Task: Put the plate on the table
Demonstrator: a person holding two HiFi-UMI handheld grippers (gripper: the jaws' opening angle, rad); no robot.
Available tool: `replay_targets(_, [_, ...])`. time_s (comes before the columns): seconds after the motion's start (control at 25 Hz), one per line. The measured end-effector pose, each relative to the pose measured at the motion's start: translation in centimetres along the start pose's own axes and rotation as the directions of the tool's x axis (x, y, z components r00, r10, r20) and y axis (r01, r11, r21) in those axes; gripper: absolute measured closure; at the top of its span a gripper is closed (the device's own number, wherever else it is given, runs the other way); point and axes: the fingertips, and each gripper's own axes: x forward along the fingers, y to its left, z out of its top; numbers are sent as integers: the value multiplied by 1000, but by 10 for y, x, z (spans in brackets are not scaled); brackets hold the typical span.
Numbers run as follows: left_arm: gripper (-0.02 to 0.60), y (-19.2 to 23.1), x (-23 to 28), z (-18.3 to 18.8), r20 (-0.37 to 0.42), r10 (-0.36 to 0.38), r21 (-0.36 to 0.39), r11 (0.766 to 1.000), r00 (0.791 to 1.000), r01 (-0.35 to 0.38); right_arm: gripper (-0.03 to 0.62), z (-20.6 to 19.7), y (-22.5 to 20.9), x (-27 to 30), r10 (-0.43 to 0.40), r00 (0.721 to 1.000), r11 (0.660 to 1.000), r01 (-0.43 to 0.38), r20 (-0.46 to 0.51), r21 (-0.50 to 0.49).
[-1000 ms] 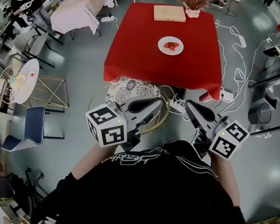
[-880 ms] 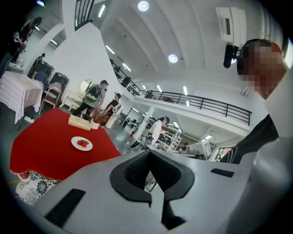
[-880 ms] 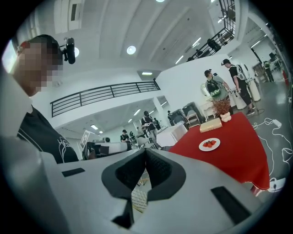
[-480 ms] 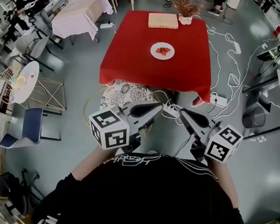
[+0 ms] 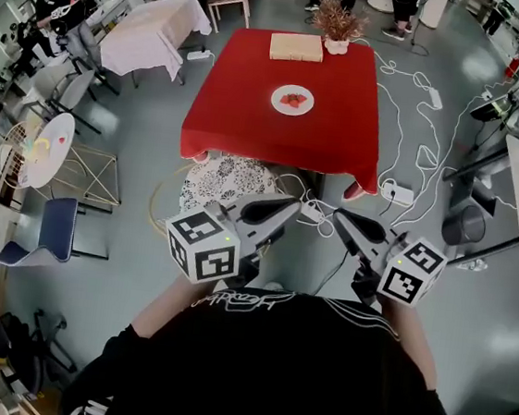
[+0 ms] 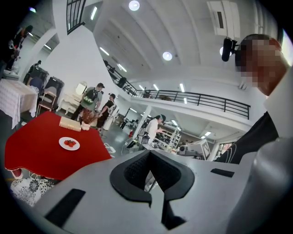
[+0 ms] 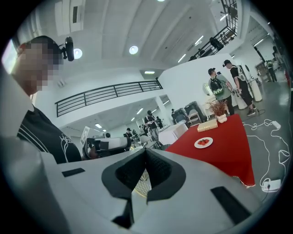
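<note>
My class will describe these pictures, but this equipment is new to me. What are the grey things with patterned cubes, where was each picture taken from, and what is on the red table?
There is no robot here. A person holds a grey two-jaw gripper in each hand, the left gripper and the right gripper. The patterned cubes are part of them. The top-down picture comes from a camera on the person's head. The other two come from cameras riding on each gripper, looking along its jaws. In both, the jaws are closed together and hold nothing. Ahead stands a square table with a red cloth. On it are a round white plate of red fruit, a pale flat box and a white pot of dried plant.
</note>
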Motion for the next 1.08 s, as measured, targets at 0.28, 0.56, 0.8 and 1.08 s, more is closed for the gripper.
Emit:
replay_targets(0.28, [574, -12, 7, 1, -1, 0, 9, 1000, 1000, 0, 586, 3, -2, -15, -24, 1000, 1000, 24, 15, -1])
replay_targets(0.56, [574, -21, 18, -2, -17, -12, 23, 1000, 1000, 12, 586, 6, -5, -28, -30, 999, 1000, 30, 22, -3])
replay_targets(0.8, [574, -22, 19, -3, -30, -20, 29, 999, 999, 21, 586, 6, -6, -27, -40, 999, 999, 40, 29, -7])
replay_targets(1.08, [574, -28, 22, -1, -34, -28, 38, 999, 999, 30, 586, 7, -7, -34, -60, 998, 998, 60, 31, -5])
